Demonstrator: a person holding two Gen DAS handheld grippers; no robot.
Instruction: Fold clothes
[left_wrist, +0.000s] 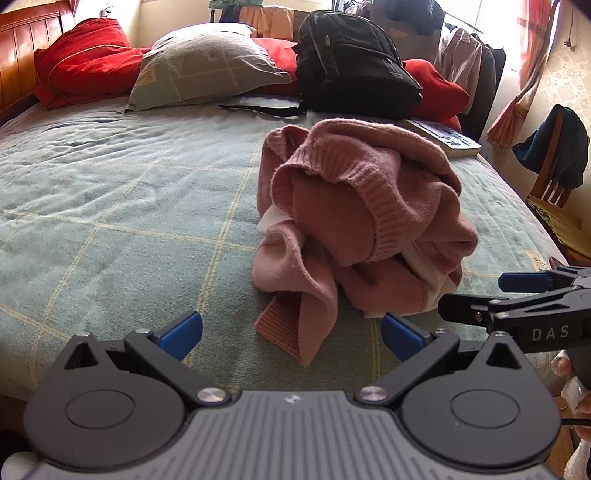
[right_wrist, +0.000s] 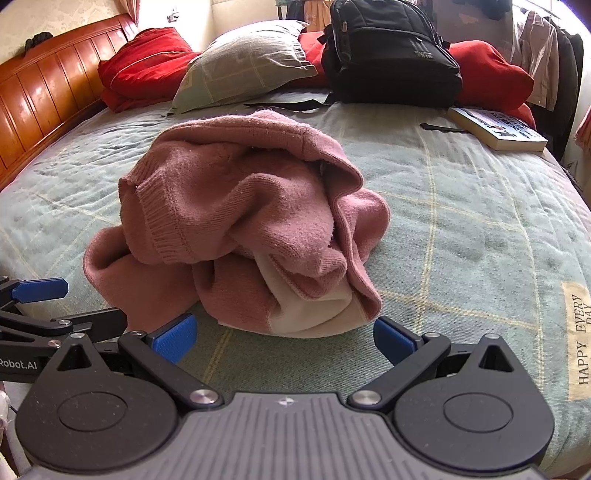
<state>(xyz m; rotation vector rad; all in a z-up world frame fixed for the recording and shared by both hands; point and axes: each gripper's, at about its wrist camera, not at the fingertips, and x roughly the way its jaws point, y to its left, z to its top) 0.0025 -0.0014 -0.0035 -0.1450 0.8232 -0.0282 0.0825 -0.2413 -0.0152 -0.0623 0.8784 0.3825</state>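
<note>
A pink knitted sweater (left_wrist: 354, 221) with a cream band lies crumpled in a heap on the green checked bedspread (left_wrist: 110, 206). A ribbed cuff hangs toward the near edge of the bed. My left gripper (left_wrist: 291, 334) is open just short of that cuff, with nothing between its blue pads. In the right wrist view the same sweater (right_wrist: 240, 229) fills the middle, and my right gripper (right_wrist: 285, 338) stands open close to its cream fold, holding nothing. Each gripper also shows at the edge of the other's view: the right gripper (left_wrist: 487, 295) and the left gripper (right_wrist: 75, 302).
A black backpack (left_wrist: 354, 62), a grey-green pillow (left_wrist: 207, 70) and red cushions (left_wrist: 85, 59) line the far side. A book (right_wrist: 498, 129) lies at the back right. A wooden headboard (right_wrist: 48, 88) stands on the left and a chair with dark cloth (left_wrist: 557, 158) on the right.
</note>
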